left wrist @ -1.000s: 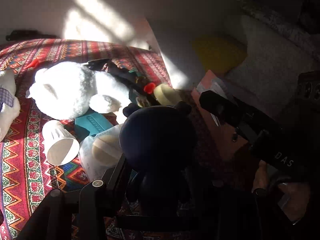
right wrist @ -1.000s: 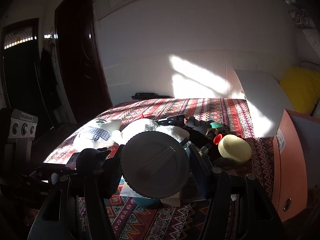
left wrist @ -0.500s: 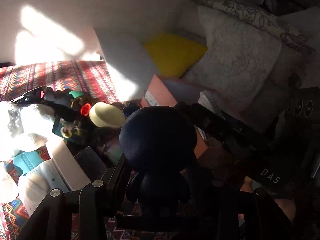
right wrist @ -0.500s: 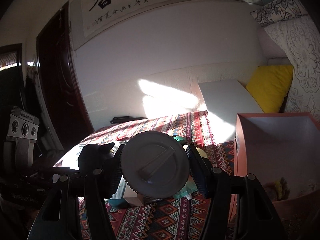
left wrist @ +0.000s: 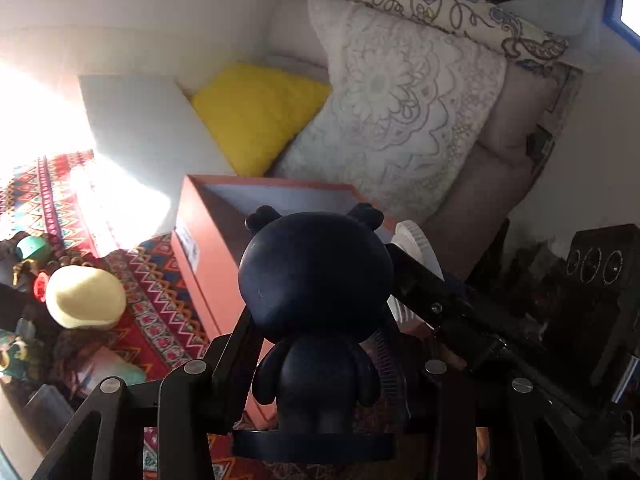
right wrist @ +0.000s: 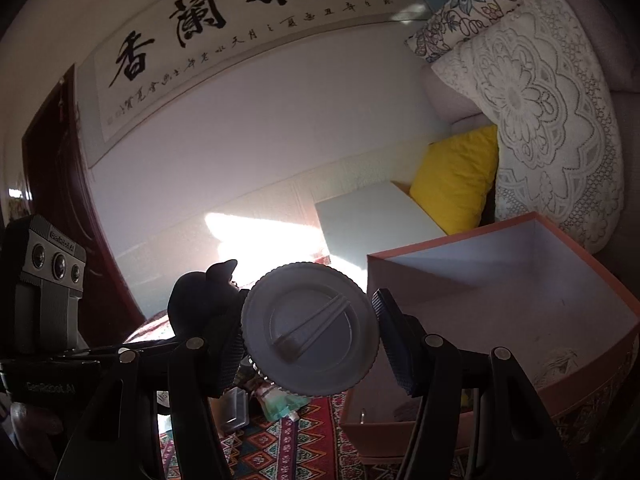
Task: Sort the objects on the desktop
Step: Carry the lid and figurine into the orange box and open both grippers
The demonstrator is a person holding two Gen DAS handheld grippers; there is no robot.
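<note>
A dark bear figurine (left wrist: 316, 280) stands upright between the fingers of my left gripper (left wrist: 320, 344), which is shut on it. It hangs level with the near rim of the open orange box (left wrist: 208, 248). My right gripper (right wrist: 310, 340) is shut on a round grey ribbed lid (right wrist: 308, 328), held on edge just left of the orange box (right wrist: 452, 240). The box's pale inside shows a few small items on its floor. In the left wrist view the lid (left wrist: 416, 240) shows white behind the figurine. In the right wrist view the figurine (right wrist: 200, 300) sits left of the lid.
A patterned red cloth (left wrist: 160, 300) covers the surface. A cream oval object (left wrist: 84, 296) and small toys (left wrist: 28, 252) lie left of the box. Behind it lean a white board (left wrist: 144, 124), a yellow cushion (left wrist: 256, 112) and a lace pillow (left wrist: 400, 112).
Both grippers have swung right and up, away from the pile of toys on the cloth and over to the orange box. Each keeps its hold.
</note>
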